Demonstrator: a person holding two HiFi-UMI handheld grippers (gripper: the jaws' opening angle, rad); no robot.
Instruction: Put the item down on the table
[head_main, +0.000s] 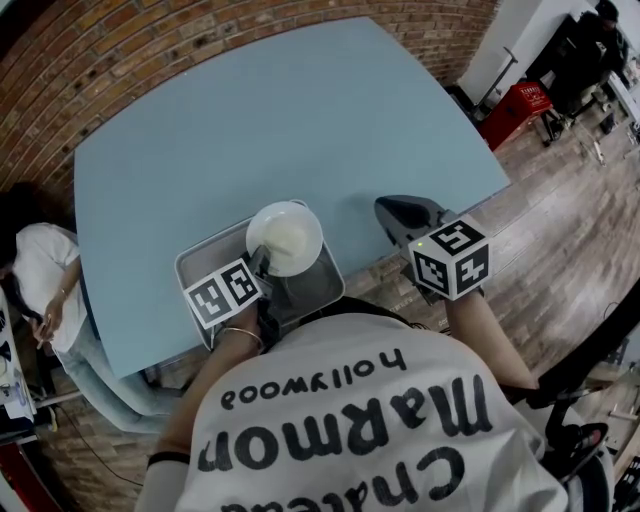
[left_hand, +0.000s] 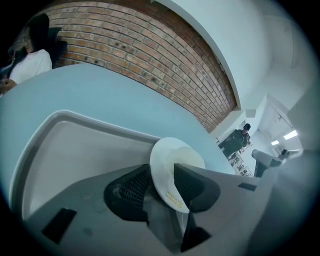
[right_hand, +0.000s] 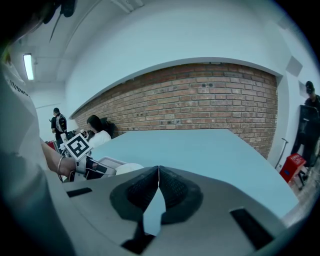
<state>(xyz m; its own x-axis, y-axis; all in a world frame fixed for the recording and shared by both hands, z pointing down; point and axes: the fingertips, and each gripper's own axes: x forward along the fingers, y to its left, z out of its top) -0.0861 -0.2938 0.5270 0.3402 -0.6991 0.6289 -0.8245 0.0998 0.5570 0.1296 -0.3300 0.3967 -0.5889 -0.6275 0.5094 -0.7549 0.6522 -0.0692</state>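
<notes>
Observation: the left gripper (left_hand: 162, 187) is clamped on the near rim of a white, shallow round bowl (head_main: 285, 238), one jaw inside the rim and one outside. The bowl appears empty. In the head view it sits over a grey rectangular tray with raised edges (head_main: 193, 262), which lies at the near edge of the light blue counter (head_main: 280, 120). In the left gripper view the bowl looks tilted and seems clear of the tray floor, though contact cannot be ruled out.

The right gripper (right_hand: 158, 180) has its jaws pressed together with nothing between them. It hangs near the counter's front edge, well apart from the tray.

Assessment: the bowl is in hand and the placement is not yet made.

Requirement for the next move: carry the bowl past the tray's raised rim to bare counter, of which plenty lies beyond and beside the tray. Level the bowl, lower it until the base rests flat, and only then part the jaws. The grip is on the rim alone, so a tilt on release could rock the bowl.
</notes>
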